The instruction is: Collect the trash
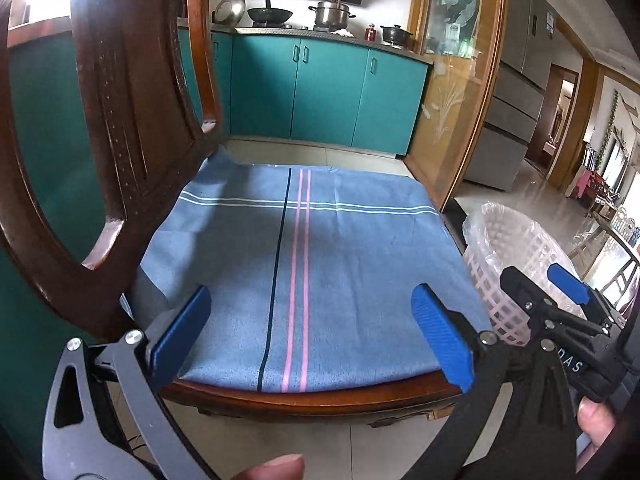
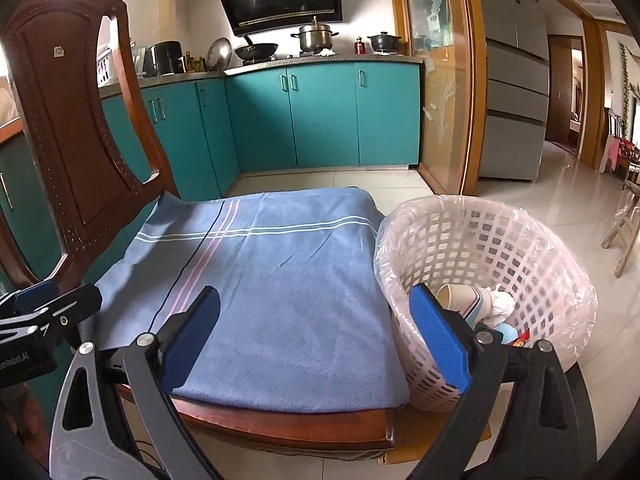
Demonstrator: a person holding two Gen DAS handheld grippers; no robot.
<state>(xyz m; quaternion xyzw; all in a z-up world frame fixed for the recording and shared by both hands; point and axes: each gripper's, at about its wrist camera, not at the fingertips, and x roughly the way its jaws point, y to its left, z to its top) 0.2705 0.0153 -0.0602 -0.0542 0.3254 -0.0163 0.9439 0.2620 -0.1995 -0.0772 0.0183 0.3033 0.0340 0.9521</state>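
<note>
Both grippers' jaws spread, empty, over cloth (image 1: 320,264); trash in basket (image 2: 520,240). Likely finished; next, withdraw.

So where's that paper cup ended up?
In the right wrist view the paper cup lies inside the lined white trash basket, beside crumpled white tissue, just right of the blue-clothed chair seat.

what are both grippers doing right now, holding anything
Left gripper: open, holding nothing, over the blue cloth.
Right gripper: open, holding nothing, beside the trash basket.
</note>
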